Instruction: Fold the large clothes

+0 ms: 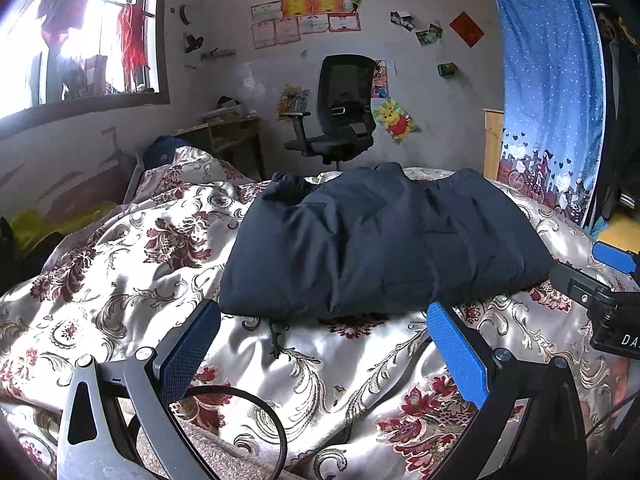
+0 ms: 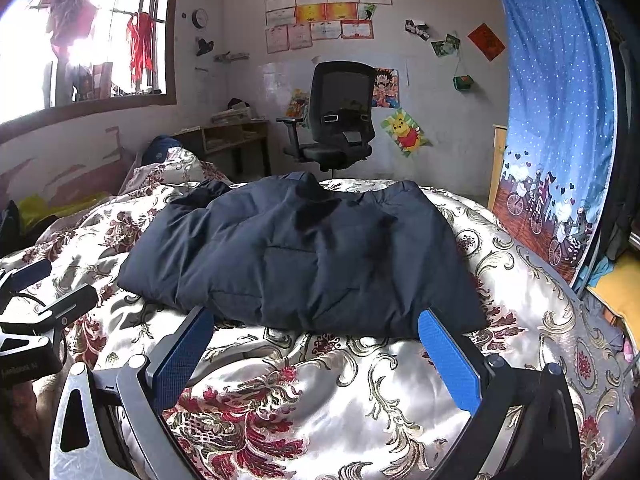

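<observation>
A dark navy padded jacket lies folded into a thick bundle on the floral satin bedspread. My left gripper stands open just short of the bundle's near edge, nothing between its blue pads. In the right wrist view the same jacket fills the middle of the bed, and my right gripper is open at its near hem, holding nothing. The right gripper's blue fingertip shows at the left view's right edge. The left gripper's fingers show at the right view's left edge.
A black office chair stands beyond the bed by the poster-covered wall. A wooden desk sits at the back left under a bright window. A blue curtain hangs on the right. Bedspread lies bare in front of the jacket.
</observation>
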Tool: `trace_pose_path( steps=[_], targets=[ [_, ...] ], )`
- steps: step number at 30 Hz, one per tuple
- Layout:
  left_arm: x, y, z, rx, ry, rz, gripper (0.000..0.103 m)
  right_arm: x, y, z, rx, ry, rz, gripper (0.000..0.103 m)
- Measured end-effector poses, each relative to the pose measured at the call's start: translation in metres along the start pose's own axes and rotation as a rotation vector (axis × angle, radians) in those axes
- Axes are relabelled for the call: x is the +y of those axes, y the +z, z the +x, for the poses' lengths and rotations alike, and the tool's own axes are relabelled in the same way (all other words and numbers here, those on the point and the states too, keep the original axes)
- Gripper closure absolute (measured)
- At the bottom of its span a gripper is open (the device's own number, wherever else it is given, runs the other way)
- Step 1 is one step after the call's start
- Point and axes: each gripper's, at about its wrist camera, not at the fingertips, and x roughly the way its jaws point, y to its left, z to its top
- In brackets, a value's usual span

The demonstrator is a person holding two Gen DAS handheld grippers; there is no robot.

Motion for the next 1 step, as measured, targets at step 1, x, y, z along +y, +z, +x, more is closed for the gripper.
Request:
trace_pose_path(
  steps=[1],
  targets=[
    [0.0002,0.0,-0.0003,0.002,0.002,-0.001,0.002,-0.0003,-0.0007,0.0,0.004,0.001,0.003,0.0]
  ],
)
